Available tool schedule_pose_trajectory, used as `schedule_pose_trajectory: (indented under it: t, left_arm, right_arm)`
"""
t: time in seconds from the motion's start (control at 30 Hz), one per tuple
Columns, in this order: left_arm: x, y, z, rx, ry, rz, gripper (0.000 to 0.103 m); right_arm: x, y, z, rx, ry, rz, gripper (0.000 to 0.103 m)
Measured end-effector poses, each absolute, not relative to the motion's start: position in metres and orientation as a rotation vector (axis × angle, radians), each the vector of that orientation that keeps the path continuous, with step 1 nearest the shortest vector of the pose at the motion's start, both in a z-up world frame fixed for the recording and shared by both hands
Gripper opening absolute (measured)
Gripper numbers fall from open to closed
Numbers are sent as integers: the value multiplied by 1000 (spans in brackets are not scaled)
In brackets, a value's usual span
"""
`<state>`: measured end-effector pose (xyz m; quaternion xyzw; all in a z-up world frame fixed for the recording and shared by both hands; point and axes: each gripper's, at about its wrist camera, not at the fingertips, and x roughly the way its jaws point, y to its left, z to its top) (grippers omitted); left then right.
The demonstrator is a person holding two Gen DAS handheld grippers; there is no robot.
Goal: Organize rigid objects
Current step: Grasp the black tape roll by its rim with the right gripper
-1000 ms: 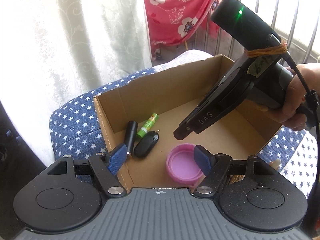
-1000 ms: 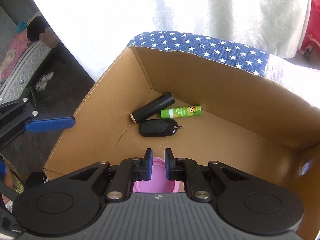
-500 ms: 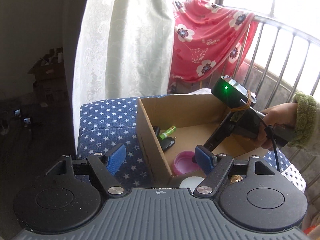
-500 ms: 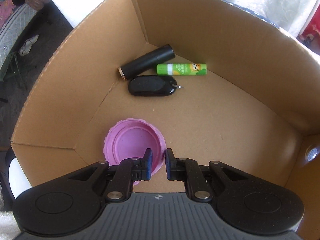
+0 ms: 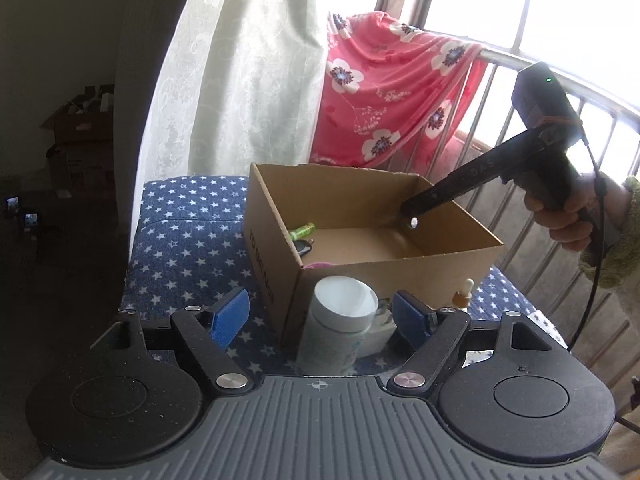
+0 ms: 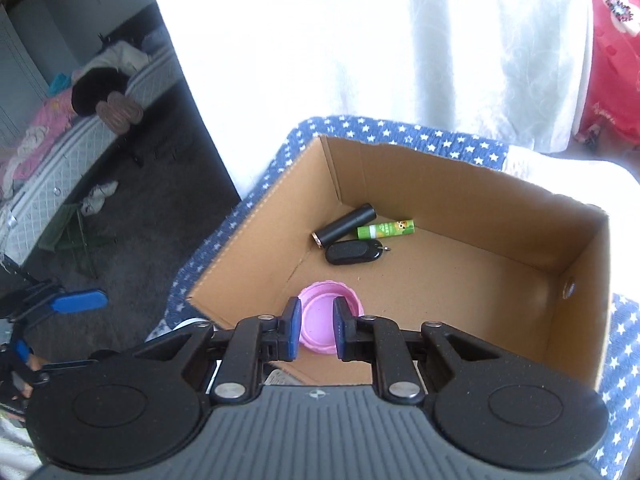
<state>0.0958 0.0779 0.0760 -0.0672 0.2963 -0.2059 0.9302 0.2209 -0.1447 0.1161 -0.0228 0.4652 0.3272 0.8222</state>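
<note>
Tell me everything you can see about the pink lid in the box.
The pink lid is round, looks like plastic, and has a scalloped, ribbed rim. It lies flat on the floor of the cardboard box with its hollow side up, near the box's front corner, apart from the three small items at the back. Nothing grips it: the right tongs hang above it, jaws opening. From the left view only its edge shows.
</note>
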Motion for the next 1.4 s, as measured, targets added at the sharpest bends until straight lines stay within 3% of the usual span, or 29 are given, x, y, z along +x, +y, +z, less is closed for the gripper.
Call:
schedule_pose_trajectory:
  t: [0.13,0.27,0.3,0.53,0.77,0.87,1.07,1.23,1.4]
  left_arm:
    - [83,61,58,-142,632,-502,80]
    - [73,25,36,-43,677,-526,80]
    - [70,15,31,0,682,-532,80]
    - [60,-42,-5,186,742,-601,80]
    - [59,-74,-31,285,768,-552,80]
    - [57,-78,-35,311,753,-519,79]
    - [59,-83,-38,315,761,-511,77]
    - [62,-87,-37,294,772,-526,67]
    - [62,-88,-36,285,772,-520,66]
  right_arm:
    - [163,-180,135,31,833,699,24]
    - [107,-198,111,66,741,667,52]
    - [97,-199,98,71,736,650,54]
    - [70,-194,14,142,839,568,54]
    - [59,-185,-20,112,864,543,53]
    - [59,-189,-30,112,881,542,46]
    - [62,-191,-40,106,885,538,43]
    - [61,-189,-40,78,875,535,33]
    - [61,-188,-42,75,873,522,23]
